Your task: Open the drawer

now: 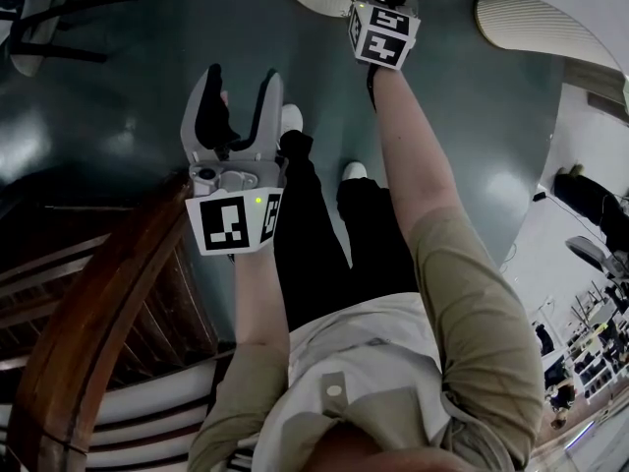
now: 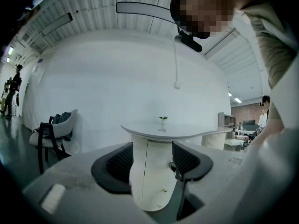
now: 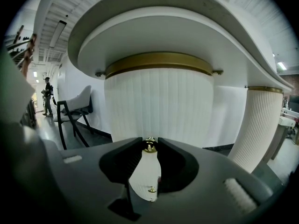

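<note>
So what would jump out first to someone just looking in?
The right gripper is shut on a small gold knob on the white ribbed pedestal beneath the curved tabletop. The left gripper hangs empty, jaws apart, above the dark floor.

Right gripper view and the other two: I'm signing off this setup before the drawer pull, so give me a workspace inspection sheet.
Surface: dark glossy floor; white tabletop overhead.
Job's things: ribbed white pedestal with a brass knob and a lower knob; no drawer seen pulled out.
Clutter: small plant on the tabletop.
Grippers: right gripper shut on the knob; left gripper open, empty, held back from the pedestal.
Cables: thin cord hanging down the far wall.
Surroundings: chair by the wall, wooden railing at the person's left, people far off.
</note>
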`<state>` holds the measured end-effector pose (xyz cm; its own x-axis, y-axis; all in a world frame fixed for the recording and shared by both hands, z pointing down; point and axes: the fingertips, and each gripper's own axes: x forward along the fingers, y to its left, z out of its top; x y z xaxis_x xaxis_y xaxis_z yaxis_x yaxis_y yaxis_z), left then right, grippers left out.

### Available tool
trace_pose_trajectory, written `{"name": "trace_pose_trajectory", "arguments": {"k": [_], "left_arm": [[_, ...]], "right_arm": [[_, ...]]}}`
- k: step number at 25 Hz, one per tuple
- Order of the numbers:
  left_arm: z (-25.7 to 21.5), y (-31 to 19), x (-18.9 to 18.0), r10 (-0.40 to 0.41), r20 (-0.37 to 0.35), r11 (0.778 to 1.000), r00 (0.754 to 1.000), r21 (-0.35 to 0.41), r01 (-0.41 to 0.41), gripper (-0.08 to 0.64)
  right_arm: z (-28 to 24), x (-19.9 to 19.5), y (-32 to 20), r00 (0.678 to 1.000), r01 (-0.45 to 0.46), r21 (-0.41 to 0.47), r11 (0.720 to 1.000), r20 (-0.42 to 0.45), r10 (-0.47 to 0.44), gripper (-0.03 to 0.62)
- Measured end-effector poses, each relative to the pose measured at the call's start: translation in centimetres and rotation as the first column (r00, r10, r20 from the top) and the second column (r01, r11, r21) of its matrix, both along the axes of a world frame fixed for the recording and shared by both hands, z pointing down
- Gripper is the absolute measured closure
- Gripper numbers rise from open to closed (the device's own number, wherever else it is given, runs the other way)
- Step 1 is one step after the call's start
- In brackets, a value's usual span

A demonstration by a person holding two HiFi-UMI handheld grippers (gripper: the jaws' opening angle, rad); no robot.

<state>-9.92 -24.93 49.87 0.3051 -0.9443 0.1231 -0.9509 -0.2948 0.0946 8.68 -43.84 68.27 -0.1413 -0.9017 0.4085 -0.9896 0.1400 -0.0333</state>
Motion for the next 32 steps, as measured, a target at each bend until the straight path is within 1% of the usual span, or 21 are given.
{"name": "trace_pose_trajectory", "arguments": {"k": [23, 28, 32], "left_arm": [[-0.4, 1.0, -0.9, -0.030, 0.005, 1.000, 1.000, -0.001, 0.030, 0.291], [-0.5, 1.2, -1.2, -0.028, 0.005, 1.000, 1.000, -0.001, 0.028, 0.291], [-0.9, 1.8, -1.6, -0.030, 0.009, 1.000, 0.999, 0.000, 0.030, 0.290]], "right_arm": [[0.0, 0.1, 0.0, 1.000, 0.011, -0.033, 0.999, 0.018, -0.010, 0.488], [0.3, -0.1, 2.3, 1.000, 0.006, -0.011, 1.000, 0.019, -0.006, 0.488], [0.2, 0.0, 4.0, 1.000, 0.028, -0.004, 1.000, 0.010, -0.028, 0.488]]}}
